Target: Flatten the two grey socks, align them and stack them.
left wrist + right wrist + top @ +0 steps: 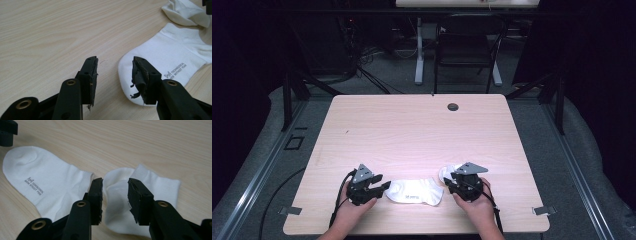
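Two white socks lie near the front edge of the bench [422, 125]. The printed sock [414, 192] lies flat between the hands, long axis across the bench, toe toward the left tool [384, 186], which is released beside it. The right tool [449, 181], also released, straddles the crumpled second sock [140, 195], likely ready to pair them.

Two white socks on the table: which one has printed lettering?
The flat white ankle sock lying between the two hand-held grippers: grey lettering shows on its foot. The crumpled white sock by the right hand-held gripper shows none.
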The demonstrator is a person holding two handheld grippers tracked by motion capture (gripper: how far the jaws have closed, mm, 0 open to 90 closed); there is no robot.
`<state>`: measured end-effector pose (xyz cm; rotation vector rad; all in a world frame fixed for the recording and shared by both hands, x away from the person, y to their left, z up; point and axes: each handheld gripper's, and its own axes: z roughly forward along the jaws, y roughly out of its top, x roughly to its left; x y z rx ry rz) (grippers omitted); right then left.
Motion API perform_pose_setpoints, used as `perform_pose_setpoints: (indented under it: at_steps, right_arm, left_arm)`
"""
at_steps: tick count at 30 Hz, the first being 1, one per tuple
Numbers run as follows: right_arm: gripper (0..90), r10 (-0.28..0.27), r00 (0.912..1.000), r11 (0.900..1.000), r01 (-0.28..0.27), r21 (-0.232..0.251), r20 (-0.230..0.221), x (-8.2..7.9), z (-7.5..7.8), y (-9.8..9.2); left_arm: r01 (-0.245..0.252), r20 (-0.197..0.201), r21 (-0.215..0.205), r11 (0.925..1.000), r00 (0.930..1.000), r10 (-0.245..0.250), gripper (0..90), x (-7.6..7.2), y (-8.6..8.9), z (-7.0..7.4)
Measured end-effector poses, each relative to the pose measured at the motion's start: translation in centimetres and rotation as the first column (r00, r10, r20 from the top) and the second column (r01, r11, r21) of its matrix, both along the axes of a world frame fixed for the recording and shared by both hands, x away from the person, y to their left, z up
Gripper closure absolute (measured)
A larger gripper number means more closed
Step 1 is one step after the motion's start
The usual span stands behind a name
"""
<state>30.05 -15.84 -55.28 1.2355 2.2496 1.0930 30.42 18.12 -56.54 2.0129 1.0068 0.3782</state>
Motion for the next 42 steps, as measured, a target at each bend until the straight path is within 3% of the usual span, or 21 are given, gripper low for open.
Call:
perform_pose_setpoints:
  at_steps: [5,9,16,22,27,32,42]
  right_arm:
    - [62.6,0.005,1.0000,0.999,-0.005,-0.047,-0.009,0.1,-0.5,0.5]
    - [65.4,0.000,0.9998,0.998,-0.001,-0.056,-0.020,0.2,-0.7,0.5]
    - [77.5,-0.004,0.9991,0.996,0.000,-0.093,-0.043,0.4,-1.0,0.6]
    - [87.2,-0.025,0.9974,0.997,0.020,-0.080,-0.068,0.9,-1.2,0.6]
    - [88.1,-0.032,0.9951,0.998,0.028,-0.051,-0.093,1.4,-1.1,0.4]
    - [88.3,-0.017,0.9959,0.998,0.011,-0.060,-0.089,1.6,-1.2,0.7]
    - [88.3,0.015,0.9969,0.996,-0.022,-0.084,-0.078,2.6,-1.2,1.9]
  left_arm:
    - [0.001,0.000,-0.001,1.0000,1.0000,-0.001,55.5,0.0,0.0,0.0]
    - [0.004,0.000,0.001,1.0000,1.0000,-0.004,55.5,0.0,-0.1,0.0]
    - [0.008,0.001,-0.002,1.0000,1.0000,-0.008,55.5,0.0,-0.4,0.0]
    - [0.016,-0.007,0.003,0.9999,0.9998,-0.016,55.5,0.1,-0.8,-0.1]
    - [0.033,-0.011,0.028,0.9990,0.9994,-0.033,55.8,0.0,-1.5,-0.6]
    - [0.065,-0.039,0.044,0.9970,0.9972,-0.063,56.9,0.0,-2.2,-1.3]
    - [0.115,-0.038,0.079,0.9901,0.9929,-0.113,59.1,-0.3,-3.0,-1.8]
